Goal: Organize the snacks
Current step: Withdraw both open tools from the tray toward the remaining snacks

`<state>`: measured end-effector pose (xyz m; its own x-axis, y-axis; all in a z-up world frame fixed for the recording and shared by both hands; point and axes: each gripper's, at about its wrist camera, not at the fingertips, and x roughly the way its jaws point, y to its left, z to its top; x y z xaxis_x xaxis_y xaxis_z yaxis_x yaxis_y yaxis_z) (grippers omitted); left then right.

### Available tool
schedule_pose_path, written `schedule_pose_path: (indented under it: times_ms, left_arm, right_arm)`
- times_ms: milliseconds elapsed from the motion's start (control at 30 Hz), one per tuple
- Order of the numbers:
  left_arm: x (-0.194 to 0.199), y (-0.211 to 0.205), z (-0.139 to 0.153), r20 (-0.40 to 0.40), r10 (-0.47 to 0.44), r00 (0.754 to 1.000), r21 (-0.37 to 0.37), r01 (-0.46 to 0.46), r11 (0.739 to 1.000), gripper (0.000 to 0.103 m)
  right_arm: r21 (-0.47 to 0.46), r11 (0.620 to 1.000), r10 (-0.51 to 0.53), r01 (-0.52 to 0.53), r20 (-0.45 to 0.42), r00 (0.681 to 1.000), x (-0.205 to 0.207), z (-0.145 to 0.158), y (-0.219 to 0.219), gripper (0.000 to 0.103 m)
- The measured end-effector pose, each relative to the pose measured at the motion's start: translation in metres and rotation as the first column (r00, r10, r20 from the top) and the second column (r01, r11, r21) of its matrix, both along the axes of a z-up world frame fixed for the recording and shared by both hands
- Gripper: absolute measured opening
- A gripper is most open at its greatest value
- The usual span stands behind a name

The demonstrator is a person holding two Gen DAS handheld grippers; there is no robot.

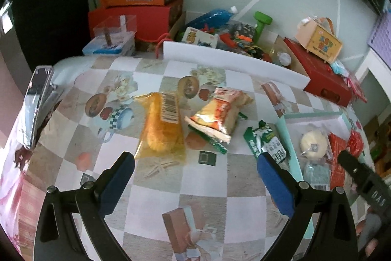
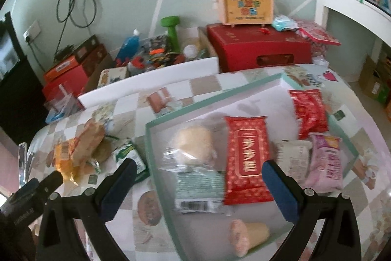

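My left gripper [image 1: 195,168] is open and empty above the table, just short of a yellow snack bag [image 1: 161,126]. An orange-and-white chip bag [image 1: 216,114] lies to its right over a green wrapper [image 1: 215,143], and a green-and-white packet [image 1: 266,141] lies beside the box. My right gripper [image 2: 198,173] is open and empty over the mint-rimmed white box [image 2: 156,129]. The box holds a round bun in clear wrap [image 2: 193,143], a long red packet [image 2: 246,160], a second red packet [image 2: 309,111], a pink packet [image 2: 325,163], a teal packet [image 2: 198,190] and a cone-shaped snack [image 2: 246,234].
The checkered tablecloth [image 1: 195,187] covers the table. A white foam strip [image 1: 232,60] lines its far edge. Behind it stand red boxes [image 2: 259,48], a small yellow case [image 2: 248,7], a green dumbbell [image 2: 171,31], a blue bottle [image 1: 212,16] and toys. A phone [image 1: 39,99] stands at the left edge.
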<state>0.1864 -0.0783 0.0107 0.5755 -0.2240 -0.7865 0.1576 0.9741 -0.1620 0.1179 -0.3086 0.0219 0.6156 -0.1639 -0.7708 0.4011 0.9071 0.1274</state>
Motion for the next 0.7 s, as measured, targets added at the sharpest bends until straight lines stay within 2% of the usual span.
schedule_pose_path:
  times_ms: [200, 367, 500, 700]
  left_arm:
    - [0.010, 0.027, -0.007, -0.024, 0.050, 0.998, -0.035, -0.051, 0.998, 0.100]
    - [0.023, 0.048, -0.017, -0.053, 0.092, 0.994, -0.060, -0.095, 0.994, 0.100]
    - [0.032, 0.055, -0.022, -0.055, 0.103, 0.993, -0.073, -0.107, 0.992, 0.100]
    - [0.044, 0.054, -0.030, -0.031, 0.100, 0.994, -0.073, -0.102, 0.992, 0.100]
  right_arm:
    - [0.038, 0.996, 0.083, -0.082, -0.009, 0.997, 0.014, -0.010, 0.028, 0.103]
    - [0.031, 0.990, 0.138, -0.138, -0.020, 0.990, 0.025, -0.016, 0.051, 0.103]
    - [0.047, 0.987, 0.154, -0.154, 0.007, 0.988, 0.034, -0.013, 0.062, 0.103]
    - [0.123, 0.976, 0.171, -0.177, 0.058, 0.983, 0.056, -0.010, 0.071, 0.103]
